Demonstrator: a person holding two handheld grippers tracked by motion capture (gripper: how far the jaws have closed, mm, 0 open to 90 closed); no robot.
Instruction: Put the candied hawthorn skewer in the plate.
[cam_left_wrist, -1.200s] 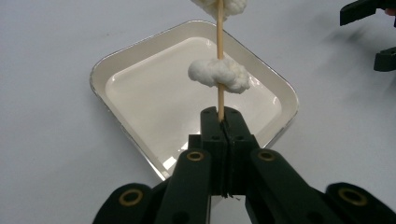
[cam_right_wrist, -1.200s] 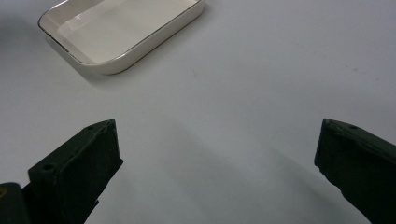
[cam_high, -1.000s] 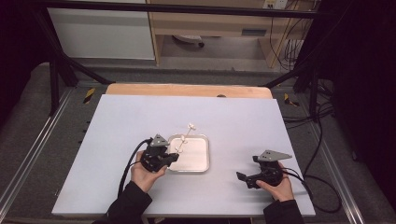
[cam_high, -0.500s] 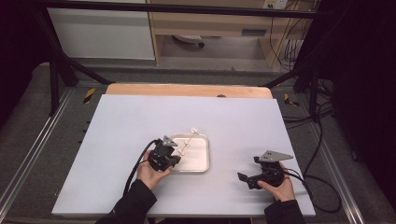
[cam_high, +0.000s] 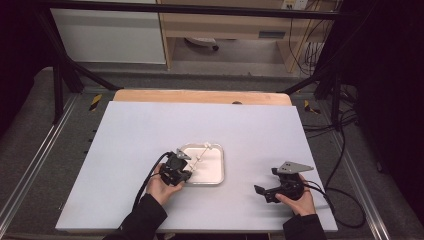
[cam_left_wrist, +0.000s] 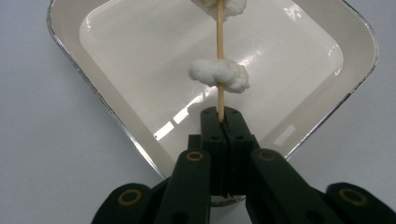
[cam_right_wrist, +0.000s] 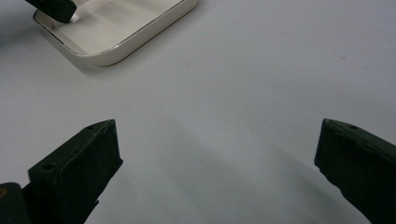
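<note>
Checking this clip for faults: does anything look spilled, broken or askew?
Nothing stands out. The left gripper holds a skewer of white lumps over the clean tray; the right gripper rests open on the table.

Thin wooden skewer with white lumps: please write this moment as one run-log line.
left hand-held gripper: shut on thin wooden skewer | over square white tray | right hand-held gripper: open, holds nothing

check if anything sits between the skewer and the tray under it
Nothing visible does. The left gripper is shut on the skewer, its two white lumps hanging over the tray's bare floor.
</note>
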